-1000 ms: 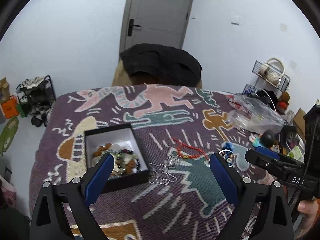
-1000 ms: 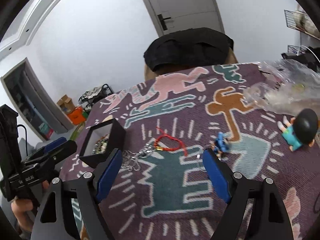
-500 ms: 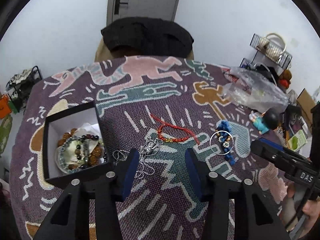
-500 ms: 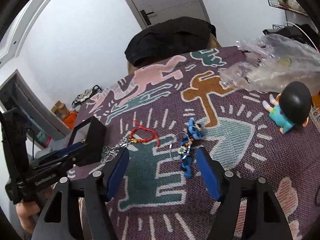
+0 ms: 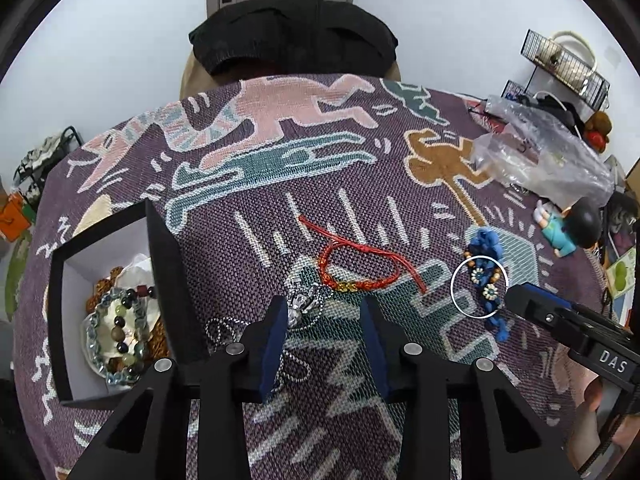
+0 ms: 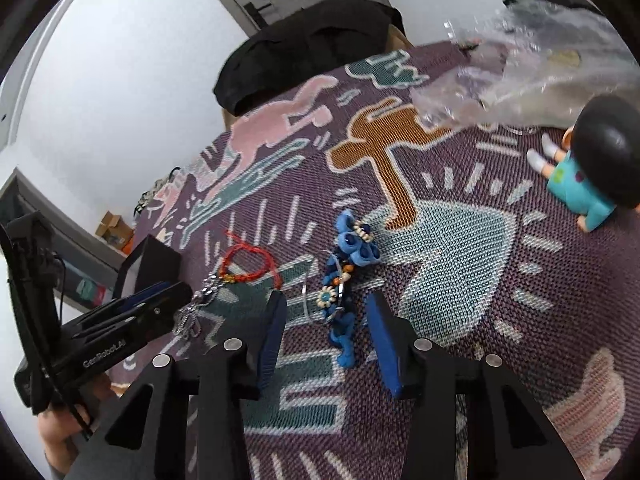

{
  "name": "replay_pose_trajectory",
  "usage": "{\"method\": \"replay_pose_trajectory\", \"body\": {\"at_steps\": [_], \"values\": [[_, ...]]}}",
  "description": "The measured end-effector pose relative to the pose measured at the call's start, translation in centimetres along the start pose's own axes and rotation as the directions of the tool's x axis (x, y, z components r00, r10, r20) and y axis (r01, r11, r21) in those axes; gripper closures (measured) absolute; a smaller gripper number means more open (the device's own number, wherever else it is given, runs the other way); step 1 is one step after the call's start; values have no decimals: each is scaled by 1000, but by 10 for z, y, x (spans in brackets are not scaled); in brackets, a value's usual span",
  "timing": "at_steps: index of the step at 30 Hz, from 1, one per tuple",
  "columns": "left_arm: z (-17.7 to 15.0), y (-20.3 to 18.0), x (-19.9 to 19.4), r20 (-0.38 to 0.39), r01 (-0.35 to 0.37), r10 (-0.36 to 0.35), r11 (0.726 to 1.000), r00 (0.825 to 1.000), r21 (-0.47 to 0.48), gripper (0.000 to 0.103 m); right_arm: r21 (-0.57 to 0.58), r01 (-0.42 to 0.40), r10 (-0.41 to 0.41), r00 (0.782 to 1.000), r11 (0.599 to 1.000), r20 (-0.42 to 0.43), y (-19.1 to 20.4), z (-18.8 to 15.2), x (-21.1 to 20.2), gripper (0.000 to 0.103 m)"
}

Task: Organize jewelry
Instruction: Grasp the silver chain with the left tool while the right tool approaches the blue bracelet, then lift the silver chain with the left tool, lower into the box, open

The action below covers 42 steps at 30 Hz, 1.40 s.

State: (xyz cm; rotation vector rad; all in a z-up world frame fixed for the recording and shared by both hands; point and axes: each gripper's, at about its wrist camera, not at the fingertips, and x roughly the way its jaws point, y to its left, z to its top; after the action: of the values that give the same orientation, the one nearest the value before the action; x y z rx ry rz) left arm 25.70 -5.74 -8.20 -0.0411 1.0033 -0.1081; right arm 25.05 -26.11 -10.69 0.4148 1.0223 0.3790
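Note:
On the patterned cloth lie a red cord bracelet (image 5: 360, 276), a silver pendant on a ball chain (image 5: 300, 306) and a blue beaded piece with a thin silver bangle (image 5: 486, 280). My left gripper (image 5: 323, 303) hovers low over the pendant with its jaws closing. The pendant lies just inside the left finger, and the pads are not pressing on it. My right gripper (image 6: 326, 299) straddles the blue beaded piece (image 6: 340, 300), also closing, with its pads apart from it. A black box (image 5: 164, 264) at the left holds several beaded bracelets (image 5: 116, 328).
A crumpled clear plastic bag (image 5: 540, 156) and a small doll in a teal shirt (image 6: 588, 172) lie at the right of the cloth. A dark garment over a chair (image 5: 292, 36) stands behind the table. The left gripper's body (image 6: 132, 320) shows beside the right one.
Both grippers have come down toward the cloth and narrowed their jaws. The left one has shifted from near the box to over the pendant. The right one is now around the blue piece.

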Motion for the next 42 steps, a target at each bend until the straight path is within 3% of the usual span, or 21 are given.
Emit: {"method": "replay_pose_trajectory", "body": {"at_steps": [2,4,7,14,20,25,28,29,35,42], "values": [[1,-1,5,-9,-7,7,1000,1000,6,64,13,-3,3,1000,1000,-11,-3,1,6,70],[2,0,10,-20,-14,14,1000,1000,10,64,29,-13,14,1000,999,-21,-6,0,11,92],[3,3,17,-35,-21,21,1000,999,10,69,42,-25,25,1000,999,-2,-10,-1,10,96],[4,2,28,-62,-28,29,999,998,15,69,24,-33,32,997,999,68,-8,2,-14,96],[1,0,38,-71,-85,90,994,993,67,68,-10,-46,47,993,999,112,2,2,-35,96],[-1,16,35,-72,-44,44,999,996,0,65,-32,-55,59,990,998,129,10,1,-43,96],[-2,13,34,-61,-62,63,998,996,20,75,-44,-62,68,989,997,129,16,0,-43,96],[-2,12,34,-60,-58,59,998,996,21,87,-49,-64,70,989,997,129,18,0,-43,96],[-5,9,25,-52,-34,36,999,998,31,88,-62,-75,83,987,995,138,22,-1,-47,96],[8,7,-16,34,-15,13,999,999,39,88,-70,-83,92,986,994,141,28,0,-49,96]]}}
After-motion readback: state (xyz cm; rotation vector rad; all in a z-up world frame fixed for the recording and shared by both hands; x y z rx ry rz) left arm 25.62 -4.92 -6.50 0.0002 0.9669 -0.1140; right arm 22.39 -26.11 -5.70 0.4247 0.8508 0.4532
